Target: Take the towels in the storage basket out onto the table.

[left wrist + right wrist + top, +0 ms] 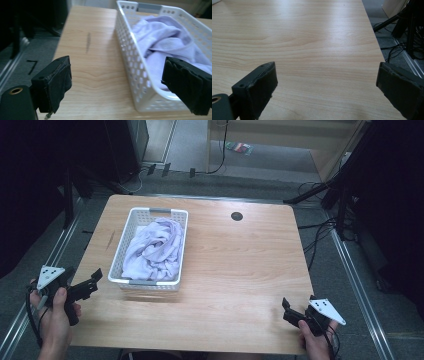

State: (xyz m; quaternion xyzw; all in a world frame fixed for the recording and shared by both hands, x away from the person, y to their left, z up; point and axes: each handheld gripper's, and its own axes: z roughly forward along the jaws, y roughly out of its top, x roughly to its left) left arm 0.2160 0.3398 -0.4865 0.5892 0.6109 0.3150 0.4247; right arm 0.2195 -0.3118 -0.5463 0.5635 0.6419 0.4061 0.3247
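A white perforated basket stands on the left half of the wooden table, with a crumpled pale lilac cloth bunched inside it. My left gripper hovers at the table's left edge, just left of the basket's near corner, jaws open and empty. From the left gripper view the basket and the cloth lie right ahead, and the left gripper holds nothing. Near the front right corner, my right gripper is open over bare wood. The right gripper is empty.
A dark round grommet sits in the table near its far edge. Cables and dark stands crowd the floor to the right of the table; a metal rail runs along that side. A short dark mark streaks the wood left of the basket.
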